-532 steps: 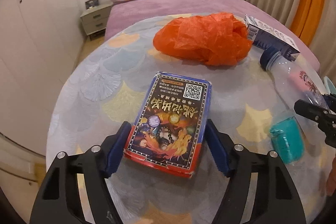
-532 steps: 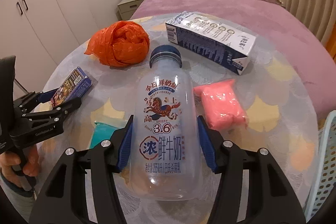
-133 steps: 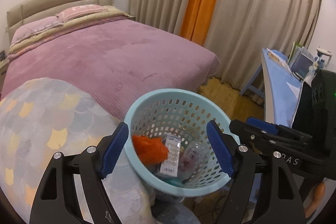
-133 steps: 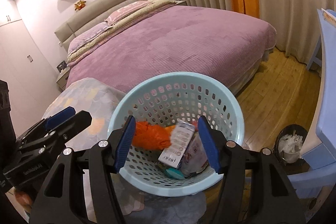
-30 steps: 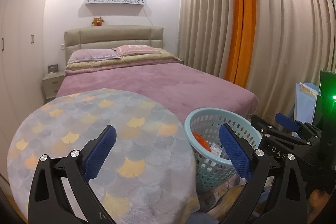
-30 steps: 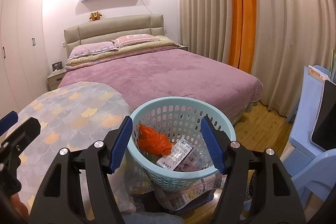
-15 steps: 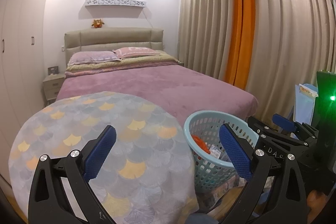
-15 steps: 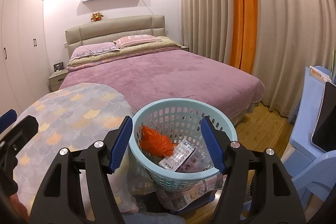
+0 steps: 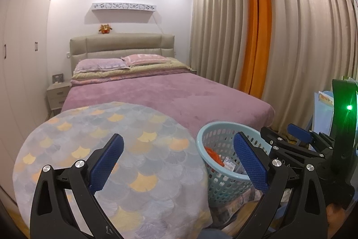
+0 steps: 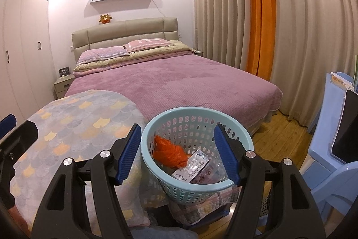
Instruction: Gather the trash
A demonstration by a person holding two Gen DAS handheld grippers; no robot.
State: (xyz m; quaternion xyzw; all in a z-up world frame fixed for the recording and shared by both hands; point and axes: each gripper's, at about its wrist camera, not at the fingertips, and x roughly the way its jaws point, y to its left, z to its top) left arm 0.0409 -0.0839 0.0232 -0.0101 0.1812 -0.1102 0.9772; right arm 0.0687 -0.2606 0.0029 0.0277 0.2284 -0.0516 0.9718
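Left gripper [image 9: 179,157] jaws spread wide, nothing between. Right gripper [image 10: 176,149] likewise agape, empty, above basket [image 10: 197,190]. Basket just beside table [image 9: 116,145], holds orange bag [image 10: 169,152], carton [image 10: 194,166], possibly clear bottle [image 10: 211,173], half-hidden. Basket base covered by cloth.

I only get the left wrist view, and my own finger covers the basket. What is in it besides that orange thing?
Observer: The orange thing is a crumpled plastic bag in the blue basket; a white-and-blue carton lies beside it.
Operator: Any bottle in there?
Observer: Yes, a clear plastic bottle lies against the carton.
Operator: Is the right gripper carrying anything?
Observer: No, the right gripper is open and empty.
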